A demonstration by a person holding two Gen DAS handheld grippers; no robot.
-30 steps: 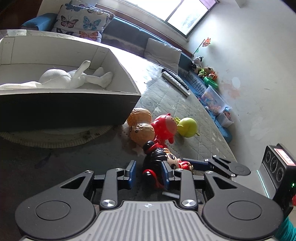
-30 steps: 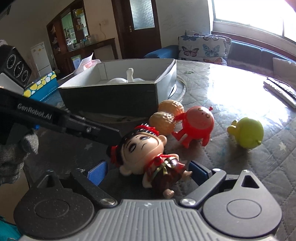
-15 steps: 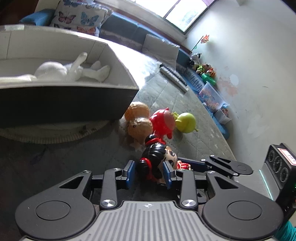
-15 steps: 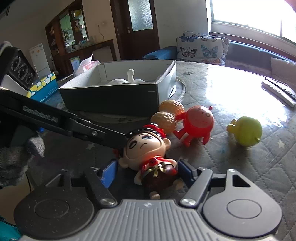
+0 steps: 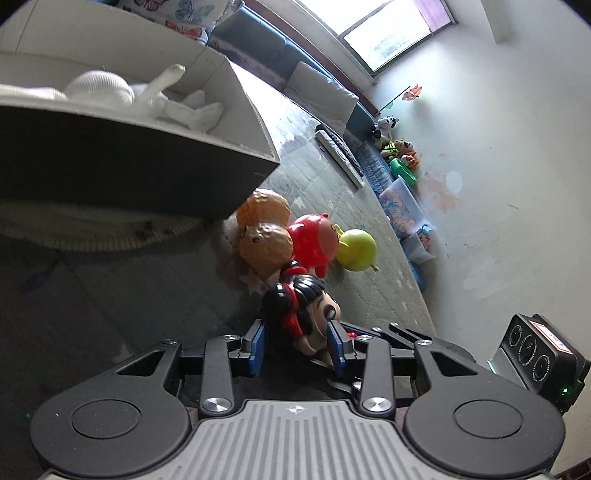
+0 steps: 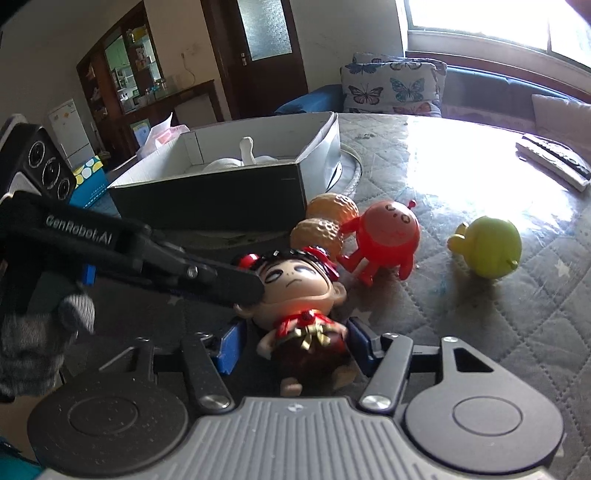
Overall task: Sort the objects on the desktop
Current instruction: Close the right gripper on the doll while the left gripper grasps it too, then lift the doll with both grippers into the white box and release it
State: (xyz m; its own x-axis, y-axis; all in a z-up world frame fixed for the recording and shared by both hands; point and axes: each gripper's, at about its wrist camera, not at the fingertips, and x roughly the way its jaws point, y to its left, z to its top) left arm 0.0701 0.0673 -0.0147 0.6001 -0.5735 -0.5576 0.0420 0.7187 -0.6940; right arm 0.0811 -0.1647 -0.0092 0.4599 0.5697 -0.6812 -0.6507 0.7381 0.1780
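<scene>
Lying on its back on the quilted grey table cover [image 6: 517, 332], the doll [image 6: 295, 291] points its black-haired head toward the cardboard box [image 6: 229, 192], its long axis running from the box toward the right gripper [image 6: 291, 343]. The left gripper [image 5: 295, 343] clamps the doll's head; the right gripper's jaws flank its body, contact unclear. Beyond the doll sit two orange balls [image 6: 325, 221], a red figure [image 6: 388, 236] and a green toy [image 6: 487, 245]. A butterfly cushion [image 6: 391, 88] and a window [image 6: 480, 22] lie farther off.
</scene>
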